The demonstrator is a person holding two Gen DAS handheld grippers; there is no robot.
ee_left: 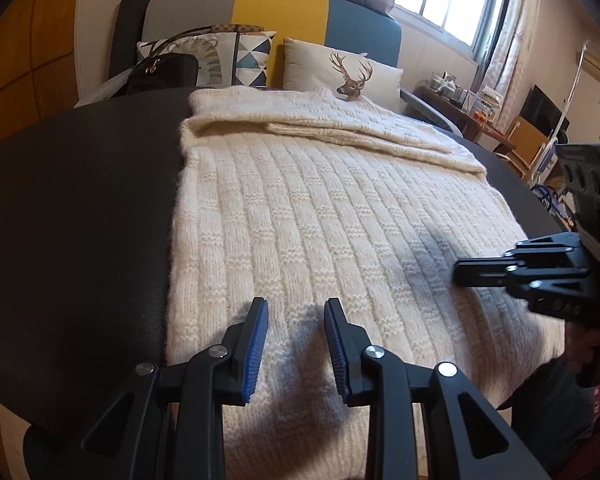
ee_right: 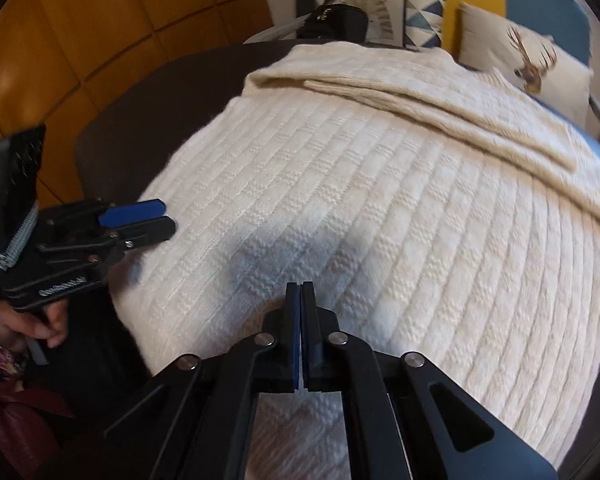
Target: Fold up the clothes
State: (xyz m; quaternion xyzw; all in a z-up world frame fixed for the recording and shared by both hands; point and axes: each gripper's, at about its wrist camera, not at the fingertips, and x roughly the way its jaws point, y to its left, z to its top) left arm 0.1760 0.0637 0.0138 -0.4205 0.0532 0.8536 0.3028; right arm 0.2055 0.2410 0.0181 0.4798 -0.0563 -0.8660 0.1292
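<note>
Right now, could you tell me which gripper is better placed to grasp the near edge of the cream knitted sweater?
Probably the left gripper: its jaws stand apart above the cream knitted sweater, while the right gripper is shut.

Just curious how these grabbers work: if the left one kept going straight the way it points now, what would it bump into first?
Most likely the cream knitted sweater on the dark table; the left gripper angles down at it.

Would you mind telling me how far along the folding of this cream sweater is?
Done: the cream sweater lies flat on the dark table, one part folded across its far end. In hand: nothing; the left gripper is open above it, the right gripper shut and empty. Left: the remaining folds.
</note>
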